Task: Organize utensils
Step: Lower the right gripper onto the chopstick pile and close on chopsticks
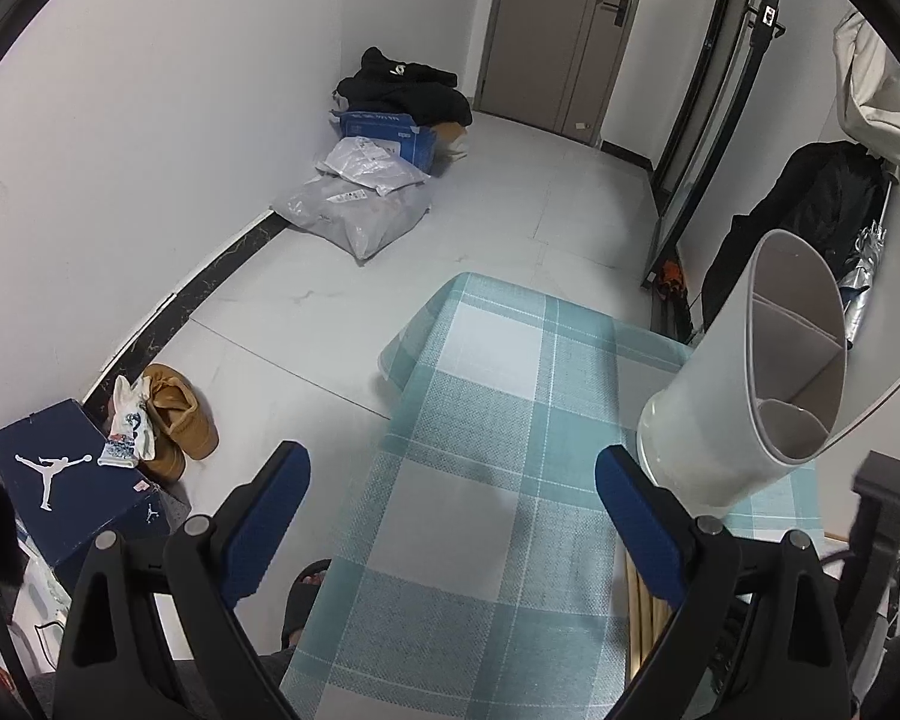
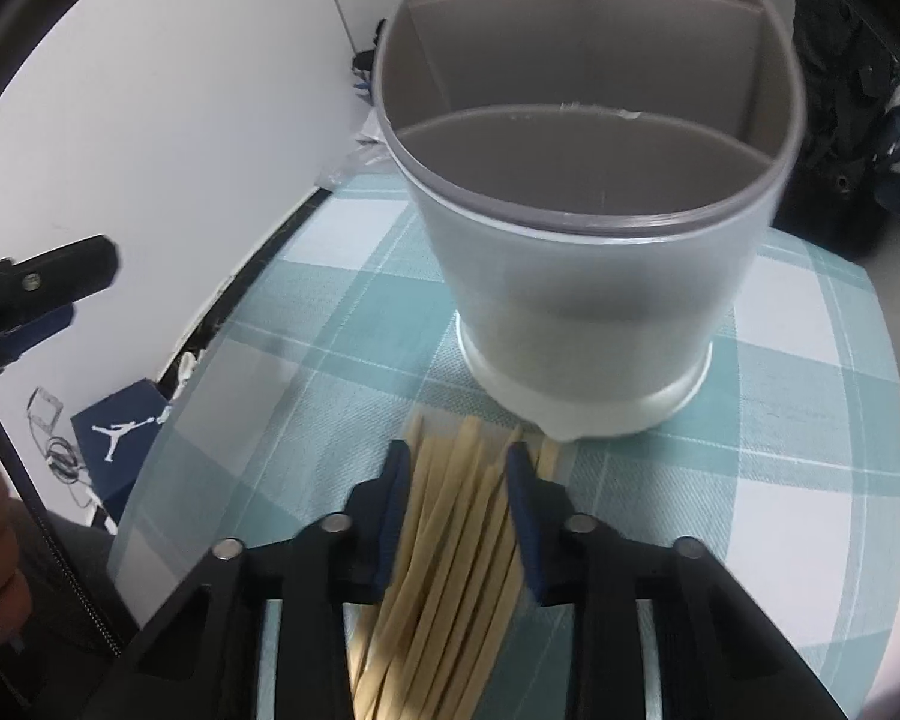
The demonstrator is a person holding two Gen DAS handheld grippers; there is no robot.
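1. Right hand-held gripper (image 2: 457, 468): the blue pads sit on either side of a bundle of pale wooden chopsticks (image 2: 450, 570), narrowed around it. The sticks fill the gap between the pads, so it appears clamped on the bundle.
2. Chopsticks: the tips fan out slightly past the pads and point at the base of the utensil holder (image 2: 588, 276). The nearest tips lie just beside its white foot; I cannot tell whether they touch.
3. Utensil holder: a white, round tub standing upright on the counter (image 2: 306, 324), which is covered with a teal-and-white checked cloth. The inside is grey and split by partitions into one front compartment and two rear ones. No utensils show in the parts visible.
4. Left hand-held gripper (image 1: 450, 474): the jaws are spread wide with nothing between them. It hovers above the near part of the counter (image 1: 486, 420). The utensil holder (image 1: 744, 372) is just beyond its right pad.
5. In the left wrist view, the chopstick ends (image 1: 645, 618) show at the lower right, behind the right pad.
6. Surroundings, left wrist view: a shoe box (image 1: 72, 486) and brown shoes (image 1: 180, 420) on the floor at left; plastic bags (image 1: 360, 210) and dark clothing (image 1: 402, 90) by the far wall; a door (image 1: 564, 30) beyond.
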